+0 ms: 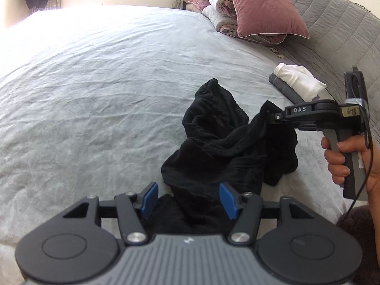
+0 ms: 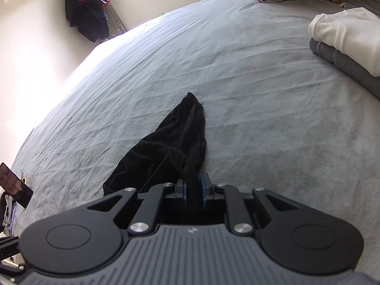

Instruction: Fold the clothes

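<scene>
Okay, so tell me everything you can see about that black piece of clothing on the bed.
The black garment is soft, thin, knit-looking fabric, crumpled and unfolded on the grey bedsheet. One pointed end lies flat away from the grippers. The right gripper pinches a bunched edge and lifts it off the sheet. The left gripper stands open with cloth lying between its blue pads, not pressed. What kind of garment it is can't be told.
</scene>
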A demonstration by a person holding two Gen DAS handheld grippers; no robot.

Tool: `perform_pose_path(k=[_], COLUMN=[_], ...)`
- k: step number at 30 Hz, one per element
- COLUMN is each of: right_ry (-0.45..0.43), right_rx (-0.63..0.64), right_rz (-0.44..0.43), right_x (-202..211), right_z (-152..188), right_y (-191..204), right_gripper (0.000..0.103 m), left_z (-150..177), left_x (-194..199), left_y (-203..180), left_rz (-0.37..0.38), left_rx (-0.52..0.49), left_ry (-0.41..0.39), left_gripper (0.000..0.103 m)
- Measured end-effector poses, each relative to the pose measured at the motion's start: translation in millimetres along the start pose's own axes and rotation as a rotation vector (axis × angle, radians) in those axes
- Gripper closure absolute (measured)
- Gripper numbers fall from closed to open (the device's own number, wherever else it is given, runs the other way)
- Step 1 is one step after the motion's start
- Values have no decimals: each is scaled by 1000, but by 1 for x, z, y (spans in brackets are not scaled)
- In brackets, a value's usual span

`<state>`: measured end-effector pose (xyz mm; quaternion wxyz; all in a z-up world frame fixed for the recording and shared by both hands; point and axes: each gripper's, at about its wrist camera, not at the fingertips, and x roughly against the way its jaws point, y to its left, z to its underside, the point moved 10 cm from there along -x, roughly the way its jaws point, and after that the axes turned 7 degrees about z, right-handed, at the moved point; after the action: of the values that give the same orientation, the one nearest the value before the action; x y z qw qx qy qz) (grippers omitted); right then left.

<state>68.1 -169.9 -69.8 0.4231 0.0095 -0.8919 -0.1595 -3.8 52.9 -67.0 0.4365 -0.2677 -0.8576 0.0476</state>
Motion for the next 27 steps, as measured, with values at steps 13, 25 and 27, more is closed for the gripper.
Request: perform_pose_path(k=[13,25,27], right_ry=[4,24,24], right_rx=[33,30,29], right_rz=[49,55,57], right_x=[-2,-6,-6], right_z=[0,3,3], right_y=[-5,-6,-6], right_gripper=[63,61,60], left_z=[-4,-6,-7], left_x=[-59,-62,-63], left_y=[22,26,25], left_rz=[74,122,122], left_rx=[41,55,57], left_ry=[18,17,19], left_gripper=[45,47,48])
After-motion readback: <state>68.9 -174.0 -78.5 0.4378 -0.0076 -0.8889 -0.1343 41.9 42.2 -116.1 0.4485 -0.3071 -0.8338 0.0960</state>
